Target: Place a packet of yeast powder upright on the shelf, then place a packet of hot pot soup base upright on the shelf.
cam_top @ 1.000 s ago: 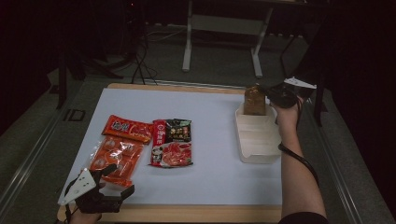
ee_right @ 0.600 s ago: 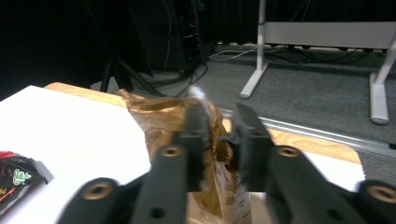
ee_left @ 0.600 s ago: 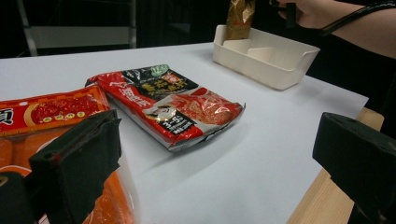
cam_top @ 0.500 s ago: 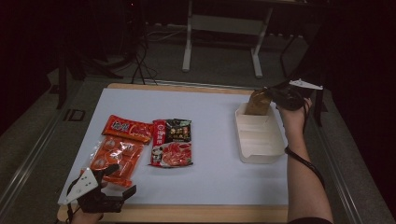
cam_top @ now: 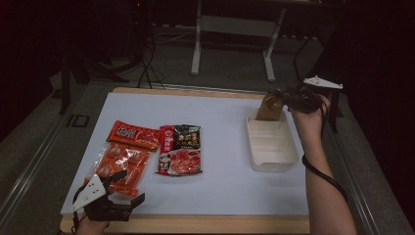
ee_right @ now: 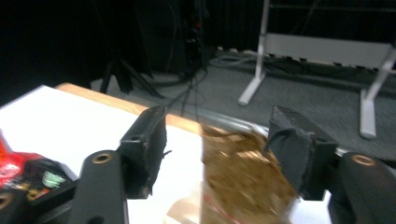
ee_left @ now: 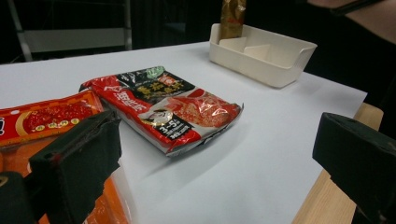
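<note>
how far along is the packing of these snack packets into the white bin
Done: the brown packet stands in the far end of the white bin. In hand: the right gripper sits around its top, jaws open. Left: the black-and-red packet and two orange packets lie flat on the table by the open left gripper.

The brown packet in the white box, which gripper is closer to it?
Right. The right gripper sits right at the brown packet, jaws open either side. The left gripper is far off, by the orange packet.
</note>
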Demonstrator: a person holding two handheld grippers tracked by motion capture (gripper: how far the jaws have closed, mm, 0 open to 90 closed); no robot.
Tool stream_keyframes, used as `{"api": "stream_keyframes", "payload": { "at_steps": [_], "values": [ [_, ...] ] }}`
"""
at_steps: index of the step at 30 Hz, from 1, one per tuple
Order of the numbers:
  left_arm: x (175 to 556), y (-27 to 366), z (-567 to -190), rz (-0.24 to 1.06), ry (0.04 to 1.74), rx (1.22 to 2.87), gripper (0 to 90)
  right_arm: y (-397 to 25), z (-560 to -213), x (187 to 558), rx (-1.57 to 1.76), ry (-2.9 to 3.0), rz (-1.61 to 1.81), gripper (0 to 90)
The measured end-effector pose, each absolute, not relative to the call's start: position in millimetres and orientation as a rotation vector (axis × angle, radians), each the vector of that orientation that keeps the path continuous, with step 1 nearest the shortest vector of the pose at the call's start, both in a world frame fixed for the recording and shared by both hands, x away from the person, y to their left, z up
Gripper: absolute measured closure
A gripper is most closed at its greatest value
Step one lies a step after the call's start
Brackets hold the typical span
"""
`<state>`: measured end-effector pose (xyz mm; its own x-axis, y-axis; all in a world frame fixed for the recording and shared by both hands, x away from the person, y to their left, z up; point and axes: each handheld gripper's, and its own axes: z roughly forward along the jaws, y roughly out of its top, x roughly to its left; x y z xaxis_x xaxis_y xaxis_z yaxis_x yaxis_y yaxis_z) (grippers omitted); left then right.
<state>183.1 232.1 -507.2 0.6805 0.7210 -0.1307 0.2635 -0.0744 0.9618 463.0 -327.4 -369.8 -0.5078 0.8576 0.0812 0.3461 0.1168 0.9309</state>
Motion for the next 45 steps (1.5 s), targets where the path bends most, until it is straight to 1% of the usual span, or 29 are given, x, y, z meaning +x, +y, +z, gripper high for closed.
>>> {"api": "stream_keyframes", "payload": {
  "at_steps": [3, 4, 6, 8, 13, 14, 15, 20, 21, 27, 31, 34, 38, 45],
  "values": [
    [185.3, 230.9, -506.7, 0.476, 0.812, 1.665, 1.7, -318.3, -361.8, 452.9, 1.140, 1.918, 1.419, 21.7],
    [185.3, 230.9, -506.7, 0.476, 0.812, 1.665, 1.7, -318.3, -361.8, 452.9, 1.140, 1.918, 1.419, 21.7],
    [188.1, 229.1, -505.8, 0.476, 0.821, 1.678, 1.7, -309.2, -356.6, 443.0, 1.090, 1.927, 1.437, 12.3],
    [189.7, 226.1, -504.3, 0.478, 0.818, 1.702, 1.7, -303.2, -352.4, 433.4, 1.048, 1.938, 1.468, 10.8],
    [191.3, 218.4, -503.2, 0.452, 0.815, 1.735, 1.7, -290.0, -352.6, 405.3, 0.999, 1.944, 1.562, 10.5],
    [191.3, 217.2, -502.8, 0.442, 0.813, 1.731, 1.7, -288.6, -354.0, 400.9, 1.002, 1.950, 1.593, 11.4],
    [191.4, 216.6, -502.3, 0.439, 0.816, 1.731, 1.7, -286.2, -356.7, 393.7, 0.996, 1.976, 1.612, 14.4],
    [195.1, 215.8, -497.7, 0.382, 0.860, 1.702, 1.8, -274.0, -370.3, 364.0, 0.872, 2.050, 1.567, 16.1],
    [195.8, 215.7, -497.1, 0.377, 0.861, 1.703, 1.8, -271.3, -375.1, 354.1, 0.851, 2.066, 1.570, 16.1],
    [202.5, 212.8, -490.8, 0.342, 0.840, 1.700, 1.7, -266.4, -389.0, 326.1, 0.833, 2.082, 1.587, 15.6],
    [207.1, 208.0, -484.3, 0.352, 0.825, 1.730, 1.7, -263.4, -397.0, 311.5, 0.828, 2.105, 1.584, 14.8],
    [212.7, 204.3, -480.6, 0.334, 0.831, 1.751, 1.7, -262.3, -402.9, 302.7, 0.827, 2.123, 1.605, 14.7],
    [219.2, 198.8, -478.9, 0.358, 0.819, 1.798, 1.7, -260.8, -409.8, 291.8, 0.824, 2.140, 1.600, 14.8],
    [238.6, 190.7, -475.1, 0.295, 0.830, 1.851, 1.7, -256.4, -414.3, 278.5, 0.740, 2.128, 1.634, 14.1]
  ]
}}
